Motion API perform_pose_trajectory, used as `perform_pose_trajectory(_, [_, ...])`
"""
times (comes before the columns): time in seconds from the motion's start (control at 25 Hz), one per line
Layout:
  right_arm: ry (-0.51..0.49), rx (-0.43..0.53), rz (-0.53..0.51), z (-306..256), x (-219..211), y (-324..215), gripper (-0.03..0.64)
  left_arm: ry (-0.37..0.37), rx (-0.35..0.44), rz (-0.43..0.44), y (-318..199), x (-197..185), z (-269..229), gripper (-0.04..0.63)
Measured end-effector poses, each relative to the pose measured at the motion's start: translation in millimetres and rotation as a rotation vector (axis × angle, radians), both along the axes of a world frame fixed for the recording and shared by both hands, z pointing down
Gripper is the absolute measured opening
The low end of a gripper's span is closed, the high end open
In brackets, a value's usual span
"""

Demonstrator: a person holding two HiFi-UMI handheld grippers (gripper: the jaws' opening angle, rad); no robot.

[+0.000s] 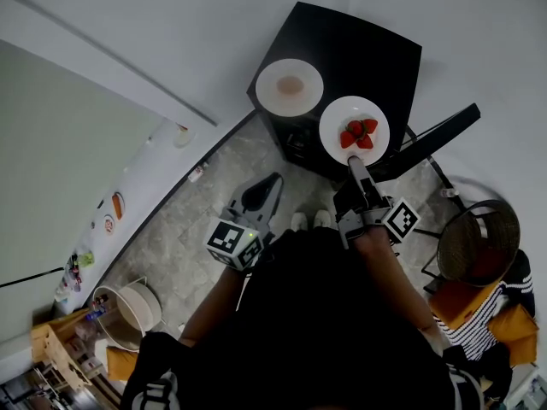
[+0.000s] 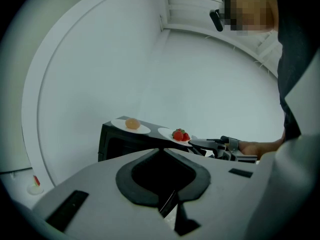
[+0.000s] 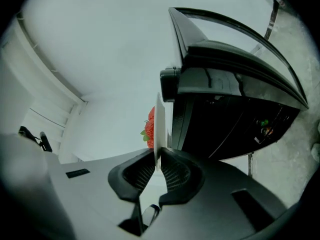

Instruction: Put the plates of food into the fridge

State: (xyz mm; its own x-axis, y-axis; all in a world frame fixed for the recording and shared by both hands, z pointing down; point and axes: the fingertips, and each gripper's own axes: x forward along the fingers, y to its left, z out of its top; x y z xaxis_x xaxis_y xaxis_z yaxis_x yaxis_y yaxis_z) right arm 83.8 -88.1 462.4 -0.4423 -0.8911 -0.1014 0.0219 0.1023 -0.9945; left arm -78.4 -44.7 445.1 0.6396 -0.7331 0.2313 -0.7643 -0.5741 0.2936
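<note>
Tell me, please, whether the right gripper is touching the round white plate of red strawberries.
Touching. In the right gripper view the right gripper pinches the rim of the round white plate of red strawberries, seen edge-on between its jaws.

**Head view:** camera above the person, facing steeply down; the black square table lies at the top of the frame, far below the lens.

**Left gripper view:** camera low and roughly level, looking along the left gripper at the table's side from some way off.

**Right gripper view:** camera rolled onto its side, very near the table's edge.

All 3 views share the white round plate of red strawberries. 2 views, head and left gripper, also share the white round plate bearing a tan lump and the right gripper.
</note>
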Motion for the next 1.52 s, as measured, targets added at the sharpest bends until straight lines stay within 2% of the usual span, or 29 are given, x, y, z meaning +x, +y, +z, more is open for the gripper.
perform_pose_trajectory(0.36, [0.029,0.031,-0.173,3.1,-22.2,41.4,0.044,-0.009,-0.015,-0.01,12.1,-6.4,5.1,0.038])
perform_pose_trajectory(0.72, [0.029,-0.024,-0.31,31.0,-46.3,66.0,0.043,-0.026,-0.049,0.0,12.0,-7.8,18.8,0.038])
perform_pose_trajectory(1.08, [0.029,-0.134,-0.198,82.0,-28.0,52.3,0.041,-0.026,-0.045,0.042,10.6,-6.6,19.8,0.038])
perform_pose_trajectory(1.36, [0.064,-0.184,-0.113,117.1,-12.8,31.9,0.041,-0.022,-0.047,0.044,5.7,-4.7,19.2,0.038])
perform_pose_trajectory(1.52, [0.116,-0.207,-0.08,135.2,-7.0,22.1,0.041,-0.02,-0.039,0.065,5.9,1.0,16.6,0.038])
